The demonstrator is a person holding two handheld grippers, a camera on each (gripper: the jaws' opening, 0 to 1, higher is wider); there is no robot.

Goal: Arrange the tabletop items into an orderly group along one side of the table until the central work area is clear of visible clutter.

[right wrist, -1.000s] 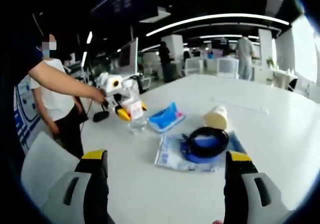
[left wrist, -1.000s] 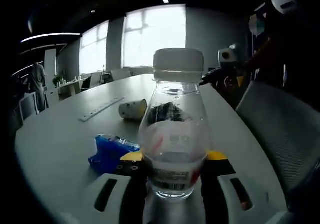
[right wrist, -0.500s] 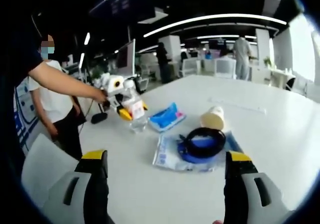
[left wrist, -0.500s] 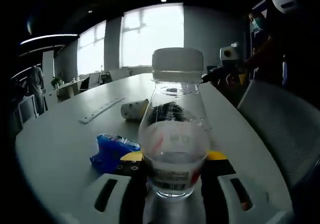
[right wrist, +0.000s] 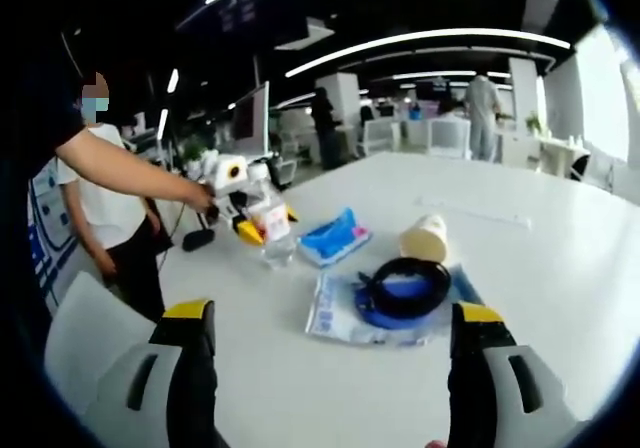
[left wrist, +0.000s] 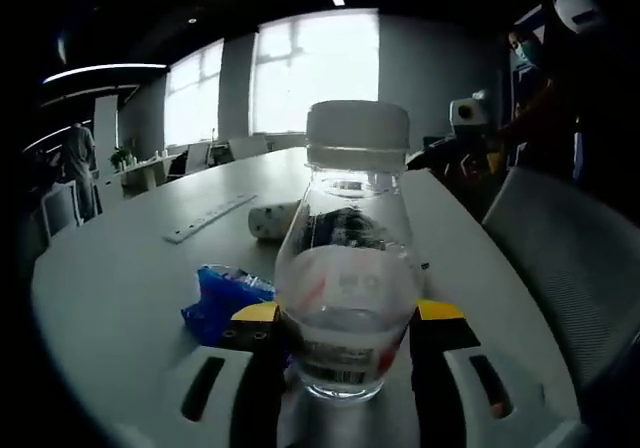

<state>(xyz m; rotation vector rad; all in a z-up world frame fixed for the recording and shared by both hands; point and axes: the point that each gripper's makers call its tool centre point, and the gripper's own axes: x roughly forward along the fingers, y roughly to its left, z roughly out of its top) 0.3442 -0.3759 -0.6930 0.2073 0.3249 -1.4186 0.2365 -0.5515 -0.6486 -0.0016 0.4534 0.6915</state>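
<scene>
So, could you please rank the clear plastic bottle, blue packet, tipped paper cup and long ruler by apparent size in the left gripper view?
1. Clear plastic bottle, inflated by nearness.
2. Blue packet.
3. Long ruler and tipped paper cup: too alike, farther off.

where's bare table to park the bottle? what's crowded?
Free: the near strip between the right gripper and the plastic bag, and the far side past the ruler. Crowded: the middle, where the bottle in the left gripper, blue pack, cup and black roll cluster.
</scene>
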